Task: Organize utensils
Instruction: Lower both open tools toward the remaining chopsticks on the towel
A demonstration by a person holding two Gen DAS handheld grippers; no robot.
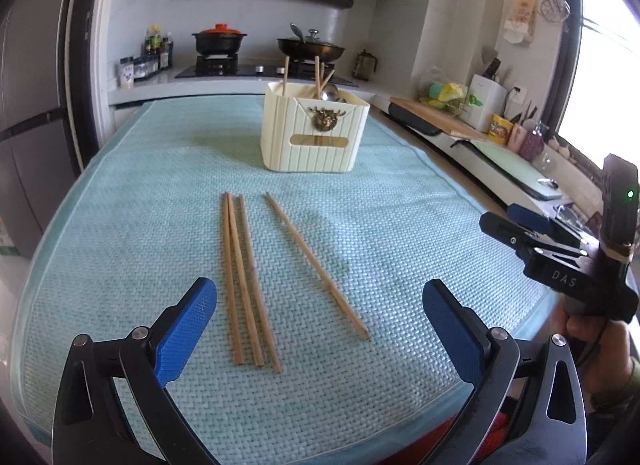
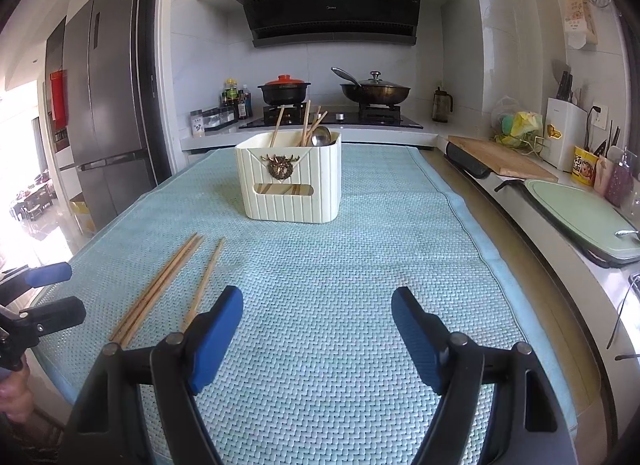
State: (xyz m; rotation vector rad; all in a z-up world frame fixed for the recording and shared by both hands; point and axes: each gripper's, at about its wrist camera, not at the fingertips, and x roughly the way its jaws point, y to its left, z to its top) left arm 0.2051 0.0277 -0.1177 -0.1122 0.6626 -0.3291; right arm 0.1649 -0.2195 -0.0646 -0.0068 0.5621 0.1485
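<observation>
Left gripper [image 1: 320, 329]: lower part of the left wrist view, blue pads spread wide with nothing between them; it hovers over the near ends of the loose chopsticks

Right gripper [image 2: 318, 335]: bottom centre of the right wrist view, blue pads set wide apart, nothing gripped, only bare mat between them; also seen at the right edge of the left wrist view, carried by a hand [image 1: 596, 341]

Loose chopsticks: four wooden sticks lying flat on the mat. Three form a tight cluster [image 1: 244, 281] at lower centre-left of the left wrist view, two of them crossing near the far tips; the fourth chopstick [image 1: 316, 265] lies apart to their right, angled toward the lower right. In the right wrist view they sit at lower left, the single one running down behind the left pad

Utensil holder [image 1: 314, 133]: cream ribbed box with a slot and a dark ornament on its front, upright at the centre of both views, beyond the loose sticks. It holds several upright chopsticks [image 2: 306, 121] and a metal spoon [image 2: 320, 136]

Mat [image 1: 140, 205]: pale blue woven cloth covering the table

Background: stove with two pots [image 2: 336, 91] at upper centre, refrigerator [image 2: 108, 105] at left in the right wrist view
</observation>
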